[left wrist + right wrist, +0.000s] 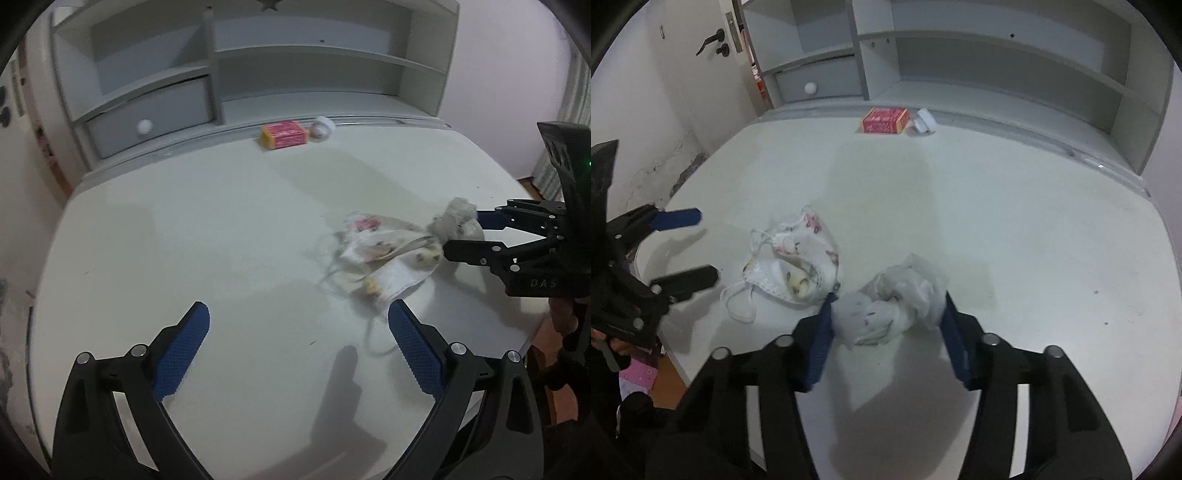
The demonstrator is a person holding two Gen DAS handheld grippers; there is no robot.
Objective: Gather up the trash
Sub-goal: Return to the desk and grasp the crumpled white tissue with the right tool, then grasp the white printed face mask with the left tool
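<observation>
On the left, the left gripper [299, 321] hangs over the white table [184, 221] with its two blue fingers [183, 347] spread wide apart and nothing between them. From the right wrist view the same gripper [701, 245] shows at the left edge, one blue finger above and one dark finger below, with a clear gap.

Next comes a heap of used white face masks with small pink and yellow prints [798, 262]. They are crumpled and piled on each other, and their thin white ear loops [738, 302] trail out on the table. The heap lies on the table just past the left gripper's right finger, and one loop seems to run close to that fingertip, though the picture is blurry there.

Further right is a crumpled ball of thin, see-through grey plastic [894, 299], all bunched and wrinkled. It sits right between the blue fingers [822, 339] of the right gripper [888, 310]. Both fingers look like they touch its sides, so the gripper is pinching it. The ball is low, at the table, just beside the masks.

Far back, by the grey shelf unit [997, 55] with a drawer [820, 83], lie a flat red and yellow box [885, 120] and a small white thing [924, 121] next to it.
</observation>
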